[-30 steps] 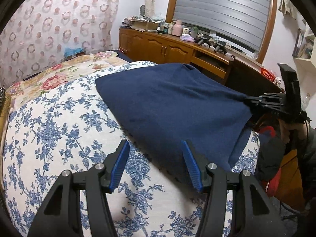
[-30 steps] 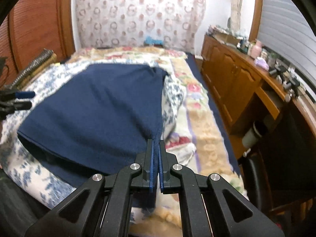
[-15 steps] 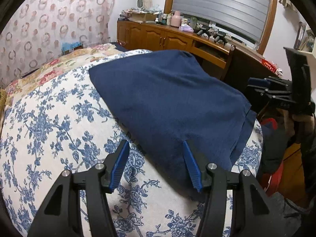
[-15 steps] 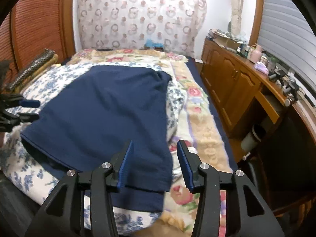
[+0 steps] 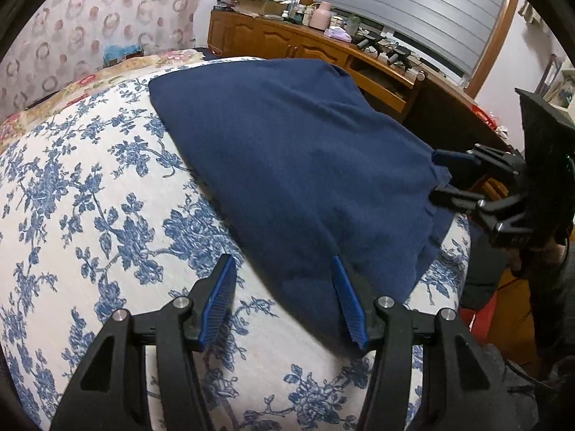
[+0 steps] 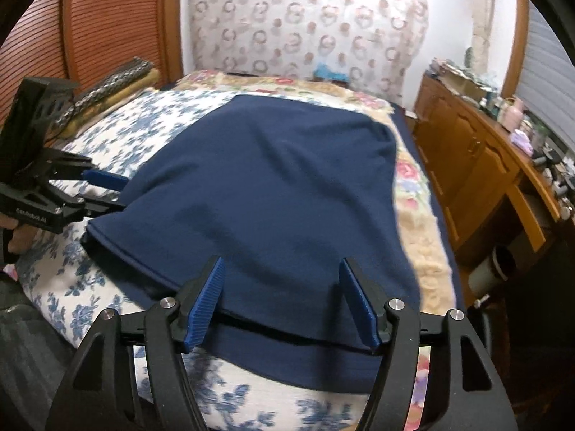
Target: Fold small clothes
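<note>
A navy blue garment [image 5: 287,143] lies spread flat on the blue-flowered quilt [image 5: 90,197]. My left gripper [image 5: 284,287] hovers open over the garment's near edge, one pad above the quilt and the other above the cloth. From the right wrist view the same left gripper [image 6: 120,194] stands at the garment's [image 6: 273,186] left corner. My right gripper [image 6: 282,287] is over the near hem with its jaws opening; cloth lies below them, not pinched. In the left wrist view, the right gripper [image 5: 436,176] sits at the garment's right corner, held by a hand.
A wooden dresser [image 6: 485,151] with cluttered bottles runs along the right of the bed. A cream floral blanket [image 6: 420,215] lies beside the quilt. A patterned curtain [image 6: 305,28] hangs behind. A wooden slatted panel [image 6: 107,25] stands at the left, and a round bin [image 6: 492,269] is on the floor.
My right gripper let go of the garment's corner, opened wide and shifted along the hem. The garment settled flat on the quilt. My left gripper sank slightly, still open.
</note>
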Demonstrator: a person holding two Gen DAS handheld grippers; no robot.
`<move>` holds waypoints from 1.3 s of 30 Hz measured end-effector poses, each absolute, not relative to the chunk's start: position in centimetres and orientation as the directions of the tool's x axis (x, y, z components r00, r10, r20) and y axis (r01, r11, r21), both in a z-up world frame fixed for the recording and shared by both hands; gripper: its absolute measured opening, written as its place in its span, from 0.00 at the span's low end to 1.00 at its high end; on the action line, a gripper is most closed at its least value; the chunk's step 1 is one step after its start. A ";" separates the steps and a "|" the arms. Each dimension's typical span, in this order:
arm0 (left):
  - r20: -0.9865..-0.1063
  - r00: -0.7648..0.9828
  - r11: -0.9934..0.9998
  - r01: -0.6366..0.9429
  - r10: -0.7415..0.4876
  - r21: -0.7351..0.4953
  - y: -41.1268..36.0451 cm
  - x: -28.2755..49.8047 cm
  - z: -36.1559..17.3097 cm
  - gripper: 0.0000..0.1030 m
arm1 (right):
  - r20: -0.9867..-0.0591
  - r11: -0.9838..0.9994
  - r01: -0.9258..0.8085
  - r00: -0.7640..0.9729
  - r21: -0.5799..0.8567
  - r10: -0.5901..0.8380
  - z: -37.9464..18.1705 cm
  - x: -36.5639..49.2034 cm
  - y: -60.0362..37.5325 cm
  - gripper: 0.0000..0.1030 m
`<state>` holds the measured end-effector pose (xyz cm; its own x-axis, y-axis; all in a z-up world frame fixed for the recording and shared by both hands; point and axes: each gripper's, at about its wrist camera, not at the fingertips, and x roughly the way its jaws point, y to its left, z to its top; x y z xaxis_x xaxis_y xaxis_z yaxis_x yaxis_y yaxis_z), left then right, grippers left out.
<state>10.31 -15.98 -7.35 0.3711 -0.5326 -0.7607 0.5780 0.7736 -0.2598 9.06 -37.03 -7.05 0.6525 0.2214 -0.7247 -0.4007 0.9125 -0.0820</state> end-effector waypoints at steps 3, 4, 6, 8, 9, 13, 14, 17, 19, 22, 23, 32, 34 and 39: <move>-0.758 0.346 0.758 0.587 -0.553 -0.285 -15.7 9.8 -7.3 0.47 | -0.729 0.903 -0.423 0.641 -0.077 0.238 -7.3 8.8 -36.2 0.68; -0.757 0.333 0.749 0.592 -0.563 -0.296 -15.7 9.6 -7.3 0.47 | -0.730 0.899 -0.432 0.637 -0.075 0.246 -7.4 8.7 -35.9 0.68; -0.760 0.317 0.737 0.608 -0.567 -0.295 -15.9 9.1 -7.3 0.46 | -0.732 0.889 -0.452 0.629 -0.073 0.260 -7.6 8.5 -35.3 0.70; -0.764 0.306 0.727 0.621 -0.568 -0.292 -16.3 8.9 -7.2 0.43 | -0.736 0.880 -0.468 0.622 -0.079 0.265 -7.7 8.3 -34.8 0.71; -0.765 0.295 0.719 0.629 -0.572 -0.295 -16.5 8.8 -7.2 0.38 | -0.740 0.877 -0.473 0.620 -0.088 0.260 -7.9 8.3 -34.6 0.71; -0.762 0.307 0.715 0.642 -0.570 -0.277 -17.0 8.4 -6.8 0.14 | -0.748 0.869 -0.488 0.607 -0.085 0.268 -8.3 8.1 -34.1 0.71; -0.753 0.332 0.724 0.637 -0.568 -0.265 -17.0 8.3 -6.5 0.09 | -0.748 0.867 -0.491 0.606 -0.084 0.271 -8.3 8.0 -34.1 0.71; -0.710 0.373 0.718 0.643 -0.598 -0.267 -16.8 8.1 -4.6 0.08 | -0.751 0.860 -0.505 0.596 -0.075 0.285 -8.3 7.6 -34.0 0.72; -0.687 0.398 0.718 0.645 -0.608 -0.262 -16.8 8.3 -3.3 0.08 | -0.753 0.850 -0.522 0.588 -0.076 0.294 -8.3 7.3 -33.8 0.72; -0.661 0.425 0.717 0.649 -0.618 -0.253 -16.8 8.9 -1.7 0.08 | -0.762 0.836 -0.541 0.579 -0.092 0.291 -8.6 6.9 -33.6 0.72; -0.654 0.432 0.718 0.647 -0.621 -0.254 -16.8 9.2 -1.4 0.08 | -0.767 0.834 -0.544 0.574 -0.093 0.289 -8.8 6.8 -33.6 0.72; -0.609 0.473 0.727 0.631 -0.637 -0.270 -16.3 10.7 0.2 0.08 | -0.772 0.875 -0.462 0.607 -0.148 0.190 -10.1 7.9 -37.0 0.72; -0.605 0.477 0.729 0.628 -0.637 -0.273 -16.1 10.7 0.2 0.08 | -0.763 0.882 -0.444 0.622 -0.158 0.176 -10.0 8.0 -37.8 0.70; -0.600 0.481 0.734 0.616 -0.639 -0.287 -15.7 11.3 0.2 0.08 | -0.742 0.901 -0.403 0.651 -0.161 0.158 -9.2 9.3 -39.8 0.16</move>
